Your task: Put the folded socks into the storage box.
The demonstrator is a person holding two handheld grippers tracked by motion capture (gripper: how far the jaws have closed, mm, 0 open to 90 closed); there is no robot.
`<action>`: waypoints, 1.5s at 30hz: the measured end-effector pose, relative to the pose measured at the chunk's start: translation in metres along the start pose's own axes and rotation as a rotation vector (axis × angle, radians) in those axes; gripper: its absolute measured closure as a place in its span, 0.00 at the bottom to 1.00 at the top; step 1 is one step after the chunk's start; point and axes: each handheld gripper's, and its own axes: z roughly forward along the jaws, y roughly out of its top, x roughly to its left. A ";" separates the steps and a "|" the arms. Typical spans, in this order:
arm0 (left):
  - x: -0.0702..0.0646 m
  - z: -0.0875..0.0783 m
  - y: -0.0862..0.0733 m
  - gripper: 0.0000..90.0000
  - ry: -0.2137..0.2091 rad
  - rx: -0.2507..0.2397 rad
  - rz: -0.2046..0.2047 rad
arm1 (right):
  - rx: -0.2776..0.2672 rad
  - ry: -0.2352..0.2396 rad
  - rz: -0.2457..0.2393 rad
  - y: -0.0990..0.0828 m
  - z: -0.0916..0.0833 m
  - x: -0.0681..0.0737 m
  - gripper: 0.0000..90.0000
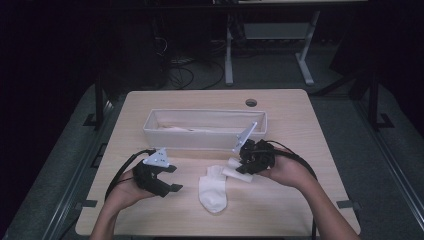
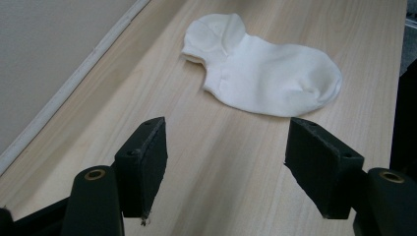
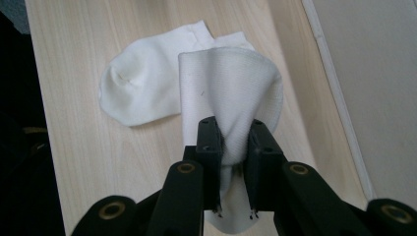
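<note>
One white sock (image 1: 212, 192) (image 2: 265, 73) (image 3: 135, 88) lies flat on the wooden table (image 1: 280, 205). My right gripper (image 1: 239, 169) (image 3: 235, 147) is shut on a second white sock (image 1: 234, 169) (image 3: 231, 93), which bunches between the pads and fans out in front of them, just right of the flat sock's cuff. To the left of the flat sock, my left gripper (image 1: 172, 177) (image 2: 226, 157) stands open, jaws wide apart with bare wood between them and the sock a short way ahead.
A long white fabric bin (image 1: 205, 129) stands across the table behind both grippers, with pale cloth inside. A cable hole (image 1: 251, 102) sits near the table's far edge. Desk legs and cables stand on the dark floor beyond.
</note>
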 end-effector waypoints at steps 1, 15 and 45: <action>0.000 -0.001 0.000 0.36 0.001 -0.005 -0.004 | -0.001 0.004 -0.004 0.001 0.002 0.000 0.87; 0.002 -0.004 -0.003 0.36 0.001 -0.006 -0.006 | 0.019 0.044 -0.047 0.023 0.024 0.003 0.87; 0.004 -0.008 -0.007 0.36 0.011 -0.007 -0.017 | 0.063 0.078 -0.120 0.045 0.066 -0.001 0.86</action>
